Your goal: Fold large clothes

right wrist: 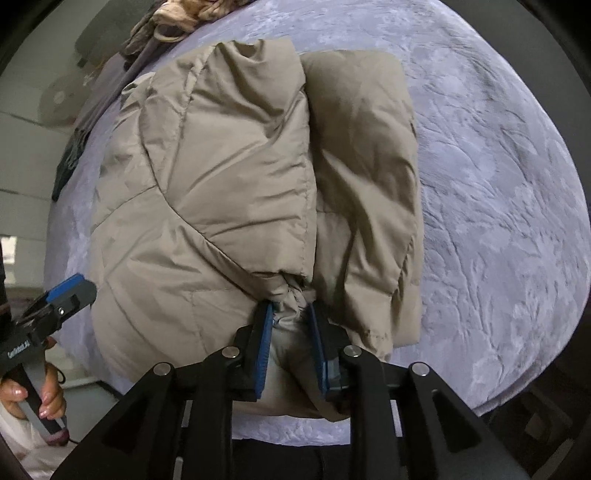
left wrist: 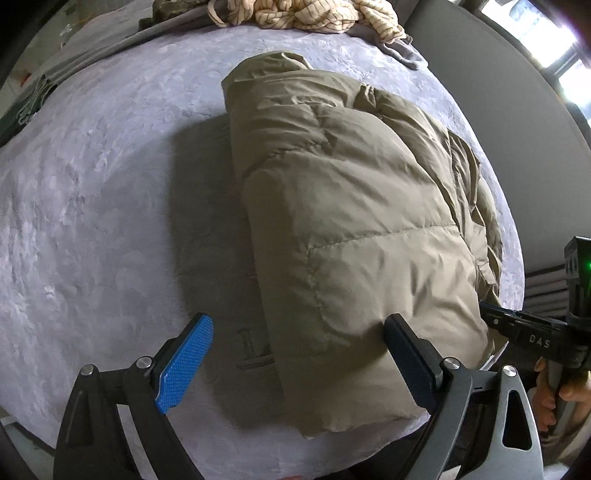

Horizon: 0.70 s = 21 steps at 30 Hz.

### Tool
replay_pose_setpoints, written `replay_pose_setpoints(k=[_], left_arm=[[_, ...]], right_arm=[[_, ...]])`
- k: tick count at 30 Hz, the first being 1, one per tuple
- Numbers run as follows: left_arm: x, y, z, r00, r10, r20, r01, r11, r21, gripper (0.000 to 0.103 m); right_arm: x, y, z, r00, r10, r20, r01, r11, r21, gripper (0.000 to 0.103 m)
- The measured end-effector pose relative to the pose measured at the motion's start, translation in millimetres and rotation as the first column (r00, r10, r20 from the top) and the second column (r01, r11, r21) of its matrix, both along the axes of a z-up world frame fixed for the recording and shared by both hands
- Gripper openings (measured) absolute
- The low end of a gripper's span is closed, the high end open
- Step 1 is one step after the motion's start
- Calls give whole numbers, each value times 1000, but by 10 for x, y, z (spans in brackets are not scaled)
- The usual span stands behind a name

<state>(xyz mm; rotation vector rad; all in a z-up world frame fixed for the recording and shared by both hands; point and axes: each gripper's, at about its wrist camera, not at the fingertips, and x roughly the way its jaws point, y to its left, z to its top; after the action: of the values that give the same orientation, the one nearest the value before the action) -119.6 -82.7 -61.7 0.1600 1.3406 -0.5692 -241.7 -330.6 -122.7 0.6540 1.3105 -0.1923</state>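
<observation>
Two grippers worked a tan puffer jacket (right wrist: 221,177) lying folded on the grey bed (right wrist: 498,184). The right gripper (right wrist: 290,332) was clamped on a gathered cuff, probably a sleeve end; the left gripper (left wrist: 299,354) stood spread apart over its near edge. Puffy, light and slippery, it seemed best pinched at seams.

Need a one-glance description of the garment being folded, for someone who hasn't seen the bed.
Start from the grey plush bedspread that covers the bed. In its middle lies the puffer jacket, folded into a thick block, with the right claw pinching a bunched edge. It is plain khaki and quilted, unlike the striped cream clothes heaped at the far end.
</observation>
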Motion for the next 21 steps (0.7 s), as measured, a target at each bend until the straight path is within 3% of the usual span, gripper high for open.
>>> replay_pose_setpoints(k=[3, 11, 16, 21], left_arm=[[-1, 85, -17, 1000, 0, 0, 0, 1000, -3, 103], [-4, 337, -34, 1000, -21, 17, 20, 1000, 8, 103], [21, 417, -23, 1000, -20, 21, 20, 1000, -2, 103], [90, 417, -15, 1000, -14, 18, 14, 1000, -12, 103]], right_arm=[[-21, 106, 51, 1000, -24, -4, 24, 999, -37, 26], [-163, 382, 167, 992, -129, 11, 130, 988, -88, 33], [-295, 425, 434, 983, -172, 69, 179, 976, -123, 45], [-326, 319, 667, 969, -205, 136, 225, 964, -145, 65]])
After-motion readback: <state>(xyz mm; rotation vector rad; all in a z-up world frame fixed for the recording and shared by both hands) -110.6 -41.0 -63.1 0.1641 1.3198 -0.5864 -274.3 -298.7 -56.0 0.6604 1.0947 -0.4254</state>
